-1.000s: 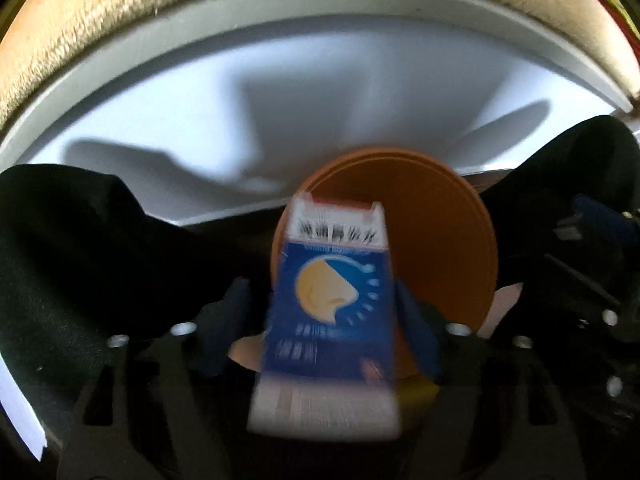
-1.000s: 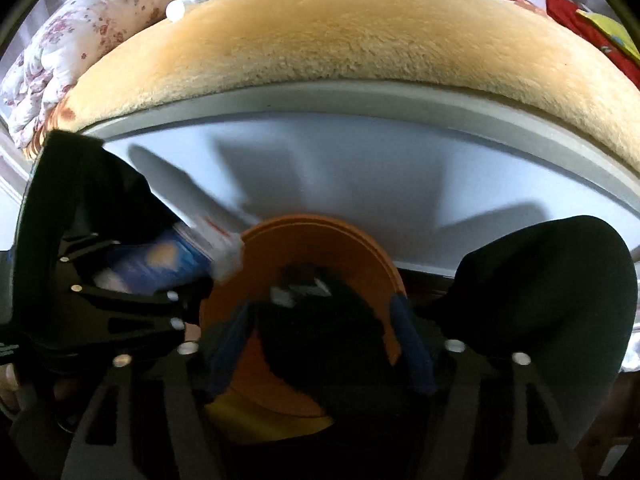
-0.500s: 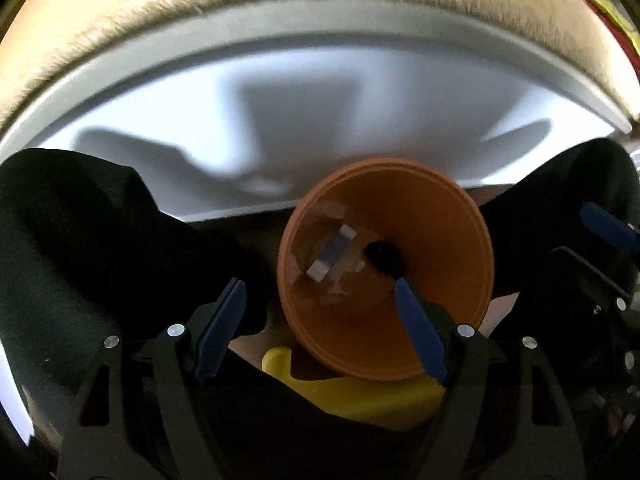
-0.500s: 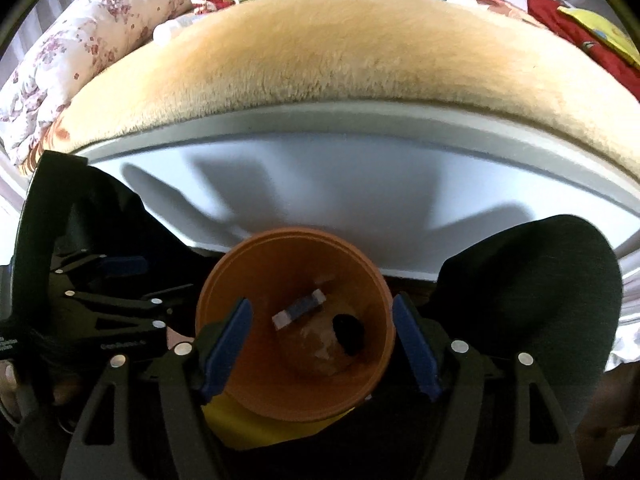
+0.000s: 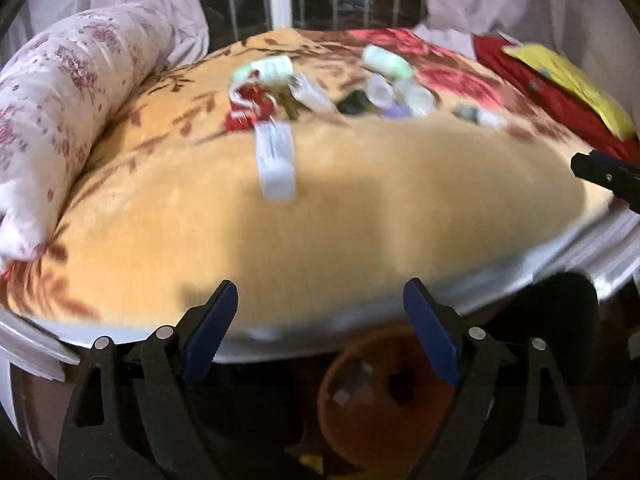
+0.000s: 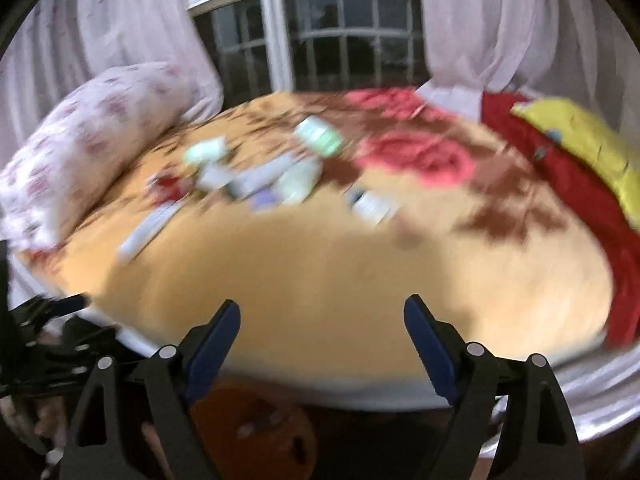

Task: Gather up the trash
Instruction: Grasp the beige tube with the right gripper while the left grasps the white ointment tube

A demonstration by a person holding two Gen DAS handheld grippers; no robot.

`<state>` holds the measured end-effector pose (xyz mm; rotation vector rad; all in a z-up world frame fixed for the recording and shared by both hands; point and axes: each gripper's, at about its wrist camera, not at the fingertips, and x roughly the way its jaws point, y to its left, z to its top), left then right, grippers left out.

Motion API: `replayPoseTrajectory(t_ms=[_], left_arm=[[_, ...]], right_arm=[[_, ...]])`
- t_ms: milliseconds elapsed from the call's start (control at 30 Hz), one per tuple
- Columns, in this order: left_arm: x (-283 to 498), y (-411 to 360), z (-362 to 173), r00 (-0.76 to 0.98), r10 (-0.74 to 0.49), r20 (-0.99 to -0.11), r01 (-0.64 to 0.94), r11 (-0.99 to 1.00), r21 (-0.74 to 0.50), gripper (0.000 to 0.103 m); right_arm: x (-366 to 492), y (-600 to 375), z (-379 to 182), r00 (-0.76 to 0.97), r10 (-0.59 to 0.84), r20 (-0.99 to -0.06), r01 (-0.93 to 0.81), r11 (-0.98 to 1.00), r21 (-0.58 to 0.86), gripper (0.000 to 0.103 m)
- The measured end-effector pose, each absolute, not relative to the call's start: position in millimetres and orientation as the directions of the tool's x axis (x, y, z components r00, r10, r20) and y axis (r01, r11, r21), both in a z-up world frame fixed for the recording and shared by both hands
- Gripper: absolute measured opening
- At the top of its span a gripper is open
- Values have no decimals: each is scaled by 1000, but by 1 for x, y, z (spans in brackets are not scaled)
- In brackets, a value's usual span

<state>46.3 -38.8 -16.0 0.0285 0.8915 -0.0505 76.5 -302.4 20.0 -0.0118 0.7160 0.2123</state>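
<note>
Bed (image 5: 360,220) has plenty of trash left: bottles (image 5: 386,62), a long white packet (image 5: 276,160). Orange bin (image 5: 384,396) below holds a few bits. Left gripper (image 5: 320,316) and right gripper (image 6: 322,322) both empty, jaws opening

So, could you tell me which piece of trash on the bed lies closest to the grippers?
The long white packet: it lies alone at the front of the pile; the others cluster behind it.

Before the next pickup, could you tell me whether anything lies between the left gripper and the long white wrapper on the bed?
Nothing visible does: only bare yellow blanket separates the empty left gripper, jaws opening, from the white wrapper.
</note>
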Motion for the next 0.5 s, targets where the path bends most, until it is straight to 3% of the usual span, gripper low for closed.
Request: replayPoseTrajectory(t_ms=[133, 267, 500], left_arm=[[86, -21, -16, 602, -50, -797, 7, 998, -58, 83], [93, -12, -12, 612, -37, -790, -12, 998, -56, 83], [101, -7, -12, 624, -25, -781, -8, 999, -38, 85]], right_arm=[[139, -318, 15, 727, 123, -676, -147, 989, 22, 82], [178, -330, -4, 686, 76, -723, -123, 992, -13, 65], [210, -332, -30, 649, 62, -759, -134, 990, -34, 55]])
